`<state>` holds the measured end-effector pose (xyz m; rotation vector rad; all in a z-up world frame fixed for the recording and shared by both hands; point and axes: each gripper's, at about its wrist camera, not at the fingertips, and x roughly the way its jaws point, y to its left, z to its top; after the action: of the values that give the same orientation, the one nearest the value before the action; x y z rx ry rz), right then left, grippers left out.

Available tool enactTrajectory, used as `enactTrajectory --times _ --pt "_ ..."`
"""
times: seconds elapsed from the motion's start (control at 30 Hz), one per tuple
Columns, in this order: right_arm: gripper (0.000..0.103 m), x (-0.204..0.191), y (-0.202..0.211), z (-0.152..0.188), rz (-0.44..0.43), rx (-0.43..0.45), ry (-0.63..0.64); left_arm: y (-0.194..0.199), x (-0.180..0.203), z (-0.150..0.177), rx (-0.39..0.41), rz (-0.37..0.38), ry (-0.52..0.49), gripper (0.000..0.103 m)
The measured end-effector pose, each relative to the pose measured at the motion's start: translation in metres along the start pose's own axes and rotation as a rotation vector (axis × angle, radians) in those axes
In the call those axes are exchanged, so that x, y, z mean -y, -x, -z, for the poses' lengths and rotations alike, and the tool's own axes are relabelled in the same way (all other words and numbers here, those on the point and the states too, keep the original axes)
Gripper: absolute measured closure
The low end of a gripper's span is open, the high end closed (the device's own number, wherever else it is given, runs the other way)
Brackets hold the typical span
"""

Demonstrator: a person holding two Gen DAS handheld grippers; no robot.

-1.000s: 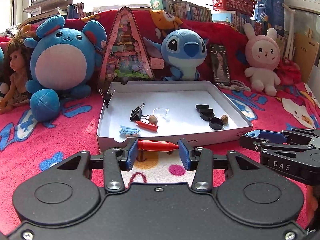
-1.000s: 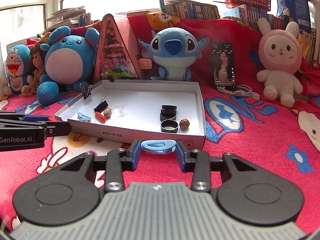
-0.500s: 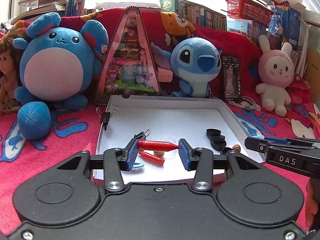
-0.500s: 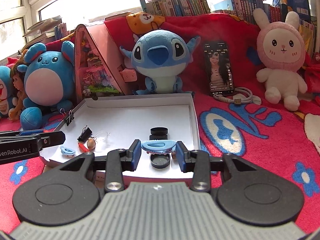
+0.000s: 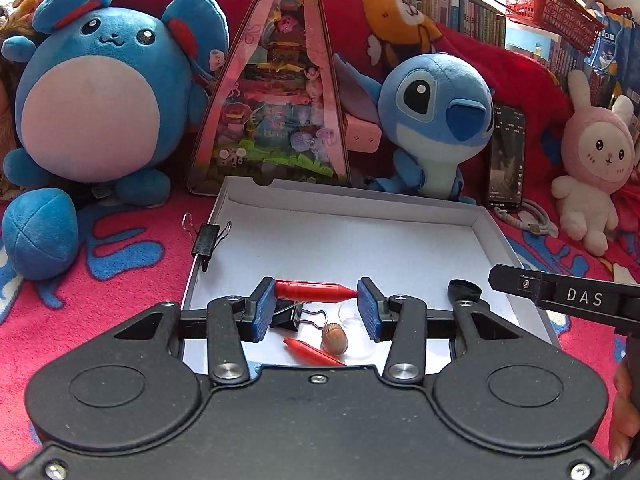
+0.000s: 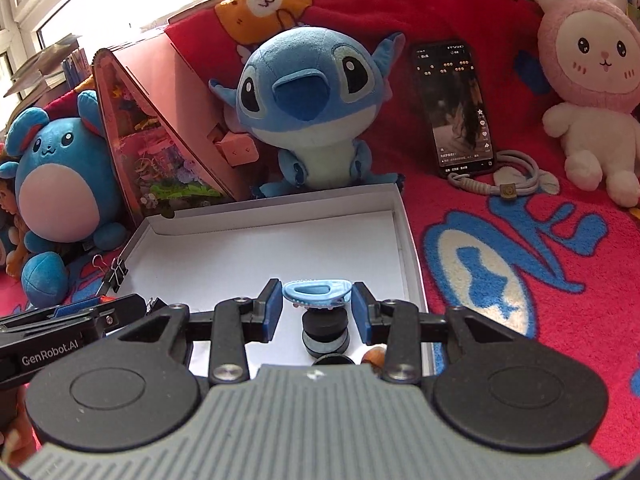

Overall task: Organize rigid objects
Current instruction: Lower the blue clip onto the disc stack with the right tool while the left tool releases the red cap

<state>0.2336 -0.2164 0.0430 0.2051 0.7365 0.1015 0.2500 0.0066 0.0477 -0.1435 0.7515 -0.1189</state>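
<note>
My left gripper [image 5: 316, 304] is shut on a red crayon-shaped piece [image 5: 314, 290], held crosswise above the white tray [image 5: 360, 208]. Below it in the tray lie a black binder clip [image 5: 290, 316], a second red piece [image 5: 310, 352], an acorn [image 5: 334, 338] and a clear ring [image 5: 354, 318]. My right gripper [image 6: 316, 306] is shut on a light blue hair clip [image 6: 318, 292], over the tray's [image 6: 280, 204] right side. Under it sits a stack of black rings [image 6: 325, 330], with an acorn [image 6: 372, 356] beside it. The right gripper's side [image 5: 560, 296] shows in the left wrist view.
A binder clip [image 5: 208, 240] grips the tray's left wall. Plush toys [image 5: 100, 92], a pink triangular box [image 5: 276, 100], a blue plush [image 6: 312, 100], a phone [image 6: 456, 108], a coiled cable [image 6: 504, 182] and a pink rabbit plush [image 6: 588, 80] ring the tray on the red blanket.
Both grippers have moved forward over the tray, each keeping its piece; the tray and the toys behind it now look larger and closer.
</note>
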Motion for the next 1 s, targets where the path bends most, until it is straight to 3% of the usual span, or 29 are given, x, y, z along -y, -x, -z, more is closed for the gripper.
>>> enactTrajectory --times 0.33,0.57,1.0 --pt "0.059 -0.003 -0.035 -0.012 0.048 -0.041 -0.02 -0.03 0.003 -0.017 -0.022 -0.037 0.015 0.061" --pt "0.059 -0.004 -0.055 -0.011 0.093 -0.03 -0.005 -0.049 0.008 -0.012 -0.01 -0.133 -0.01 0.061" --pt "0.059 0.0 -0.069 -0.001 0.111 -0.025 -0.018 -0.062 0.007 -0.004 -0.022 -0.148 -0.007 0.061"
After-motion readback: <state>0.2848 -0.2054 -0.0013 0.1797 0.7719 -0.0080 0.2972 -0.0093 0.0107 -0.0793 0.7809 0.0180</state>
